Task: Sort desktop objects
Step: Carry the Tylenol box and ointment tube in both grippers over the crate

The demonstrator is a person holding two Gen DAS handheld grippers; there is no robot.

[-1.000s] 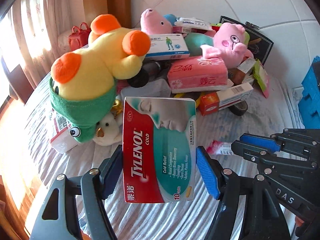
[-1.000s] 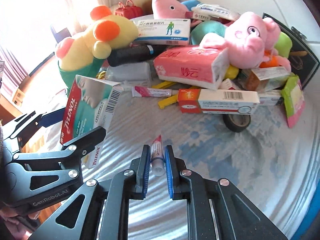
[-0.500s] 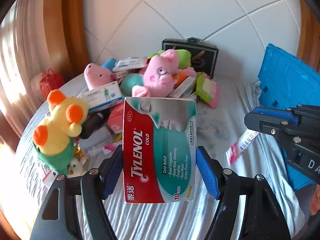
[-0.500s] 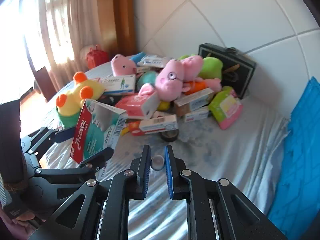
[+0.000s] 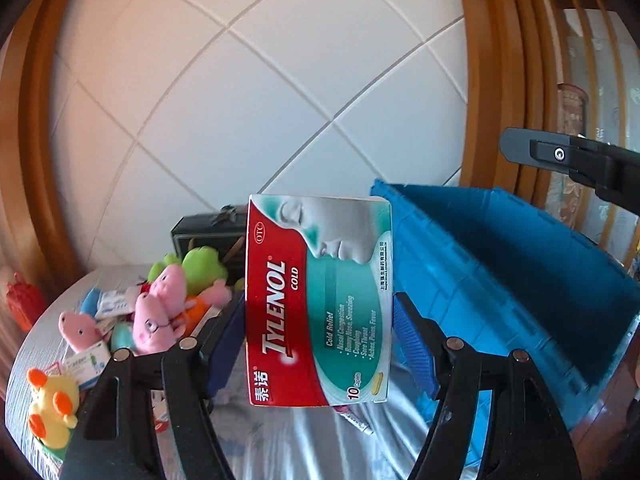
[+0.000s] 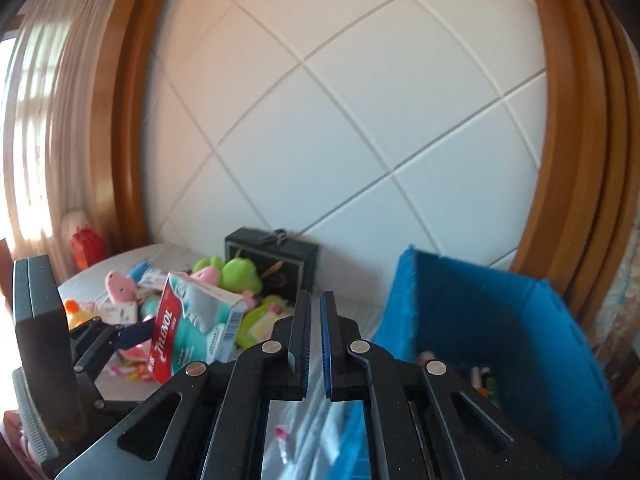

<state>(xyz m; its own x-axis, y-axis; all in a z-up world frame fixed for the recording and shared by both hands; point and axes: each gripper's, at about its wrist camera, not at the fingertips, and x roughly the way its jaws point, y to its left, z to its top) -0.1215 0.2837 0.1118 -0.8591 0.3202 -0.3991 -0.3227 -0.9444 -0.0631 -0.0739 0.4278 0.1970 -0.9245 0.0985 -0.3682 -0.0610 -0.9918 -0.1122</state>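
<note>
My left gripper (image 5: 318, 316) is shut on a red and teal Tylenol Cold box (image 5: 318, 300), held high above the table beside the blue crate (image 5: 500, 264). The box also shows in the right wrist view (image 6: 188, 328). My right gripper (image 6: 315, 320) has its jaws nearly closed with nothing visible between them, raised left of the blue crate (image 6: 500, 320). A small pink and white tube (image 5: 354, 420) lies on the silver cloth below the Tylenol box; it also shows in the right wrist view (image 6: 282, 434).
A heap of plush toys and medicine boxes lies at the left: pink pigs (image 5: 156, 320), a green plush (image 5: 200, 264), a yellow duck (image 5: 50, 404). A black case (image 5: 204, 232) stands against the white tiled wall. Small items lie inside the crate (image 6: 480, 376).
Both grippers rose and swung right toward the blue crate. The tube that was between the right gripper's fingers is gone from them and lies on the cloth. The left still holds the Tylenol box.
</note>
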